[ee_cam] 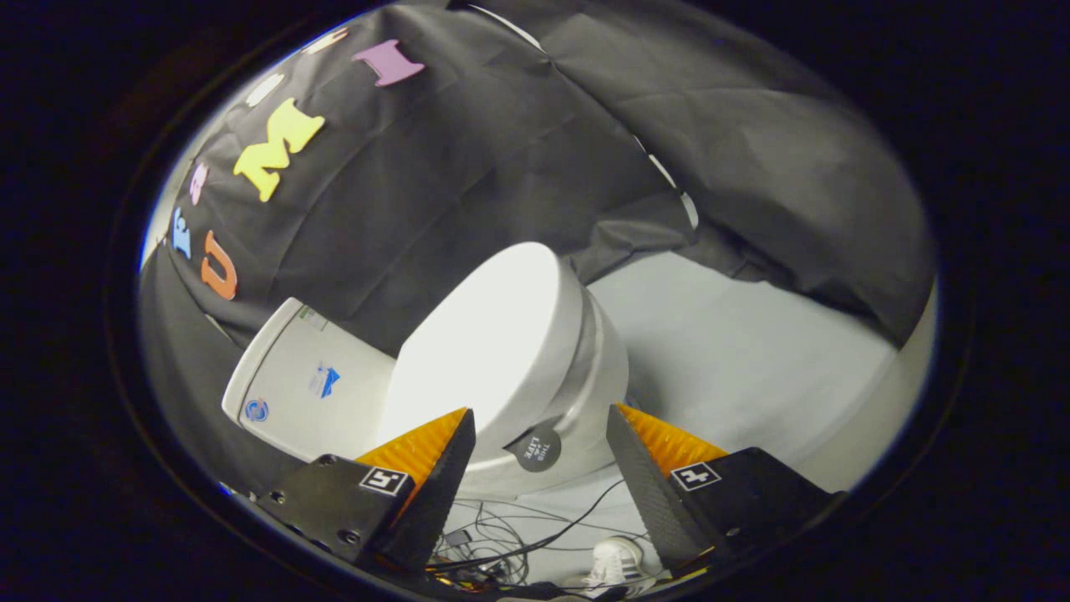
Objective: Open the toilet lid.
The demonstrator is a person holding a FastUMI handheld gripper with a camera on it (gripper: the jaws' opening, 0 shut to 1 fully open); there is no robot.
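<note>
Two ridged fingers of the tool stand spread wide, gripping nothing, flanking the front rim of the smooth, glossy white toilet lid, closed on its rounded bowl.

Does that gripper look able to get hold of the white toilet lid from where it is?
Probably yes. The gripper is open, and the closed white toilet lid's front edge, with its round grey tab, sits between the fingertips with nothing in the way.
</note>
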